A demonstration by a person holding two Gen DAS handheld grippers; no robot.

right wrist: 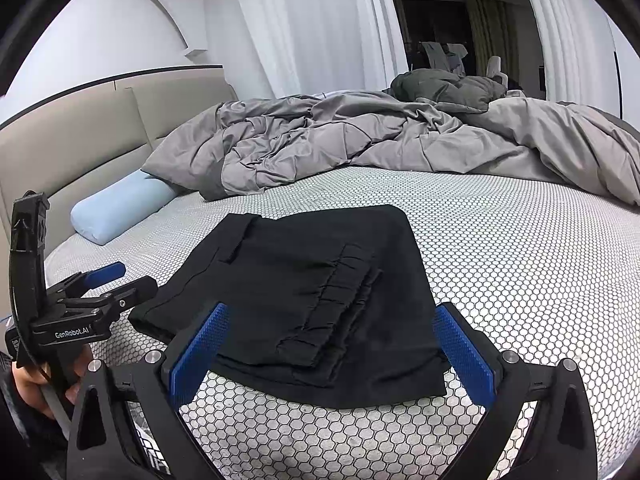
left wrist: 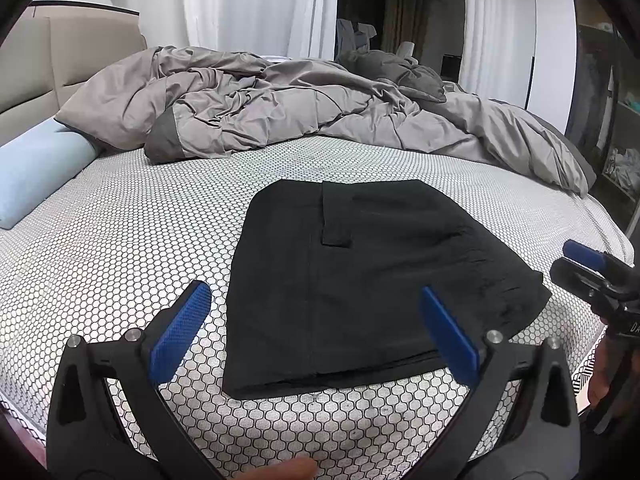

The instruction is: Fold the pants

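Observation:
Black pants lie folded into a compact rectangle on the honeycomb-patterned mattress. They also show in the right wrist view, with the elastic waistband on top. My left gripper is open and empty, held above the near edge of the pants. My right gripper is open and empty too, just above the near edge of the fold. The right gripper shows at the right of the left wrist view, and the left gripper at the left of the right wrist view.
A crumpled grey duvet fills the far half of the bed. A light blue bolster pillow lies at the left by the beige headboard. White curtains hang behind. The mattress edge is close on the right.

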